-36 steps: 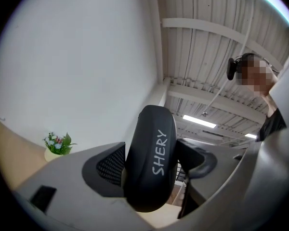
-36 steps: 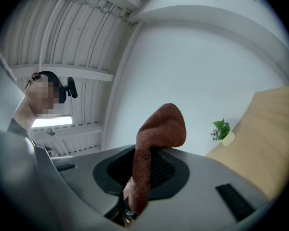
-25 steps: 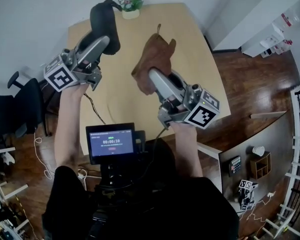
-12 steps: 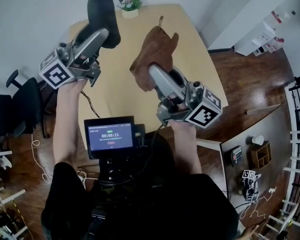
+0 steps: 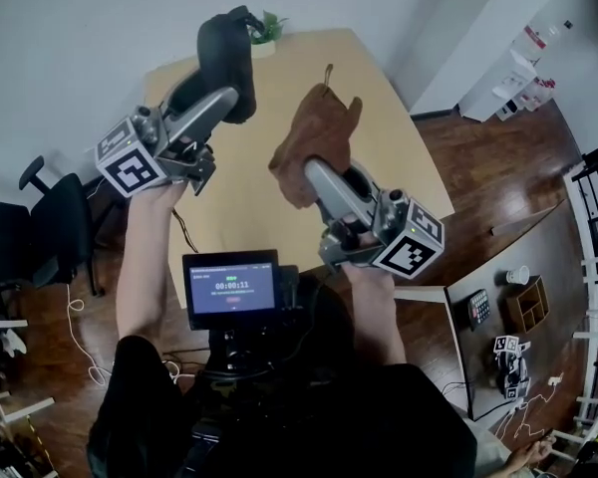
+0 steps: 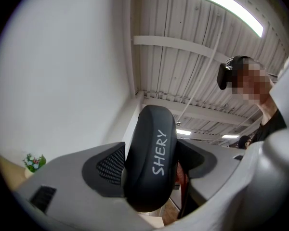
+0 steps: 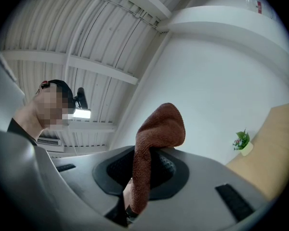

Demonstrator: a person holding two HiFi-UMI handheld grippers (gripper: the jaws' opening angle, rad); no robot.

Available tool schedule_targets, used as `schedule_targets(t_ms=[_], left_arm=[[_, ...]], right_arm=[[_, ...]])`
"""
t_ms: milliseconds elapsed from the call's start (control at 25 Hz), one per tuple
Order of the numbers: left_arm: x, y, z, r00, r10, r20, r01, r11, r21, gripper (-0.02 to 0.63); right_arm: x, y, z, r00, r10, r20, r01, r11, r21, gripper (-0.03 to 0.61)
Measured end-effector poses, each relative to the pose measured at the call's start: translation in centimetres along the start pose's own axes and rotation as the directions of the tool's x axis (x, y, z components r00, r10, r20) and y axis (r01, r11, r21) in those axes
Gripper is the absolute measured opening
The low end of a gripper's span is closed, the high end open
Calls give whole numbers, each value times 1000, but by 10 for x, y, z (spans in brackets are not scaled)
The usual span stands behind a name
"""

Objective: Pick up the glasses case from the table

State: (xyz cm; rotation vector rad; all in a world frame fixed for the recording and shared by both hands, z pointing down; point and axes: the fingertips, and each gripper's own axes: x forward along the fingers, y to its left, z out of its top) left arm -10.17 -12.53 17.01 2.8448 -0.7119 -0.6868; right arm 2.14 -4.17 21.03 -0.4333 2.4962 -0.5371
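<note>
Left gripper [image 5: 217,98]: clamped on the black glasses case [image 5: 227,50], upper left.
Right gripper [image 5: 315,172]: pinches a brown cloth [image 5: 317,132].
Risk: the smooth case may slip out, since it seems gripped near one end only.

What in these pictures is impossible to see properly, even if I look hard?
1. Inside of the black glasses case: shut and opaque in both views that show it.
2. Potted plant: head view, partly behind the case.
3. Writing on the small screen: head view, too small.
4. Lower end of the brown cloth: right gripper view, buried between the jaws.
</note>
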Motion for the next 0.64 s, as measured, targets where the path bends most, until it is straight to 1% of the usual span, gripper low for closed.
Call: schedule_targets(t_ms=[240, 480, 640], left_arm=[[20, -23, -7, 1000, -7, -6, 7, 1000, 14, 354], [34, -43, -11, 1000, 30, 8, -30, 999, 21, 354], [57, -58, -17, 999, 31, 15, -32, 999, 44, 354]], right_arm=[[-24, 9, 16, 1000, 20, 5, -20, 1000, -12, 61], [-54, 17, 35, 999, 42, -3, -42, 999, -8, 61], [-77, 10, 52, 998, 61, 4, -61, 998, -19, 61]])
